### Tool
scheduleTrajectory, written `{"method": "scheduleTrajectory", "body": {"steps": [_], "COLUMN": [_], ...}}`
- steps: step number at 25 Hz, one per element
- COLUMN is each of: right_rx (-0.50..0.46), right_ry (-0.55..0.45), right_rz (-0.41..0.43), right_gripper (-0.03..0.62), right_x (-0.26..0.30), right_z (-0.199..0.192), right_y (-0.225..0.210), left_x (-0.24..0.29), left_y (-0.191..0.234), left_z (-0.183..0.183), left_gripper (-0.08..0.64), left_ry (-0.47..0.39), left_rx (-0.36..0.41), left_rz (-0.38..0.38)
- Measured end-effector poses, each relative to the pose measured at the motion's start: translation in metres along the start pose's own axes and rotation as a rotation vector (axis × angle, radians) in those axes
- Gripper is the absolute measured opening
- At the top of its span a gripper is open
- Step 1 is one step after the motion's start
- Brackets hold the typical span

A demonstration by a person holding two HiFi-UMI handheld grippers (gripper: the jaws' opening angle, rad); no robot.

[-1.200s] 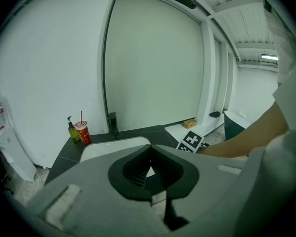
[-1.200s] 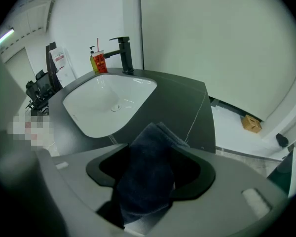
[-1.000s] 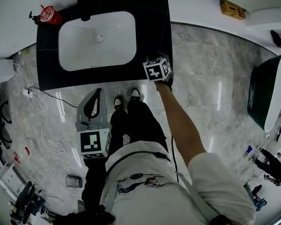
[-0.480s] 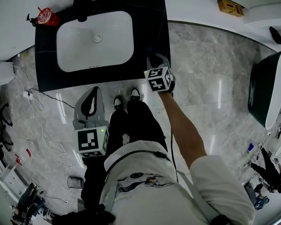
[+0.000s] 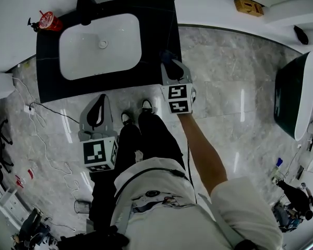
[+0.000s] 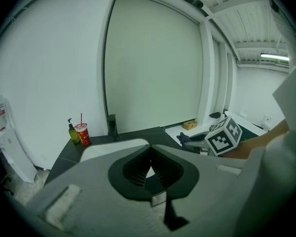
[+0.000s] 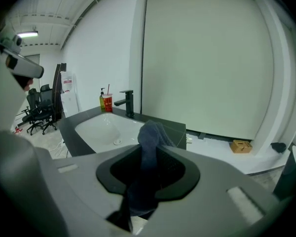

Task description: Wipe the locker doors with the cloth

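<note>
A dark blue cloth sticks up between the jaws of my right gripper, which is shut on it; the jaws have just been closing round it. In the head view this gripper hangs over the right front corner of the black sink counter, the cloth bunched at its tips. My left gripper is low at the left, in front of the counter, shut and holding nothing. Tall pale green door panels stand behind the counter.
The counter holds a white basin, a black faucet and a red cup at its far left. A cardboard box sits on the white ledge to the right. A white cable trails over the marble floor; a dark tub stands far right.
My right gripper has risen from the counter's right front corner, taking the blue cloth up with it, and now shows its grey body. The left gripper has hardly moved.
</note>
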State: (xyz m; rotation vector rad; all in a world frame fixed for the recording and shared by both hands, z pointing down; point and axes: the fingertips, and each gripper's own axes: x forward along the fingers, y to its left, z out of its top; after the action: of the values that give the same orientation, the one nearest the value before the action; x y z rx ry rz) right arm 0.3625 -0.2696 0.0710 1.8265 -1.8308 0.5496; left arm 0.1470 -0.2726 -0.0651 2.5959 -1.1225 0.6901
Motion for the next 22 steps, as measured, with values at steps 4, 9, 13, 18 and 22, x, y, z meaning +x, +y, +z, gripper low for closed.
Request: {"method": "scheduleTrajectory", "body": {"steps": [4,9,13,18,22], "right_rx": [0.006,0.014,0.009,-0.029,-0.046], "right_ry": [-0.062,-0.113,-0.156,-0.198,-0.219], "right_rz": [-0.014,-0.041,-0.074,-0.108,-0.142], "right_gripper": [0.094,0.094,0.094,0.094,0.094], "right_x": [-0.027,-0.067,-0.102,-0.150,-0.187], "right_z": [0.012,0.016,0.020,0.015,0.004], "right_y": [0.004,0.020,0.042,0.084,0.115], "left_x": [-0.013,-0.038,-0.066,-0.117,-0.160], "left_y": [-0.005,-0.006,-0.008,-0.003,0.010], "left_z": [-0.005,-0.015,-0.032,-0.060,-0.084], "left_gripper": [0.003,0.003,0.003,0.003,0.003], "left_ry": [-0.013,-0.042,-0.072,-0.112,-0.129], "left_rx": [0.007,0.015,0.018,0.022,0.016], "left_rz": [-0.008,-0.022,-0.049,-0.064,-0.060]}}
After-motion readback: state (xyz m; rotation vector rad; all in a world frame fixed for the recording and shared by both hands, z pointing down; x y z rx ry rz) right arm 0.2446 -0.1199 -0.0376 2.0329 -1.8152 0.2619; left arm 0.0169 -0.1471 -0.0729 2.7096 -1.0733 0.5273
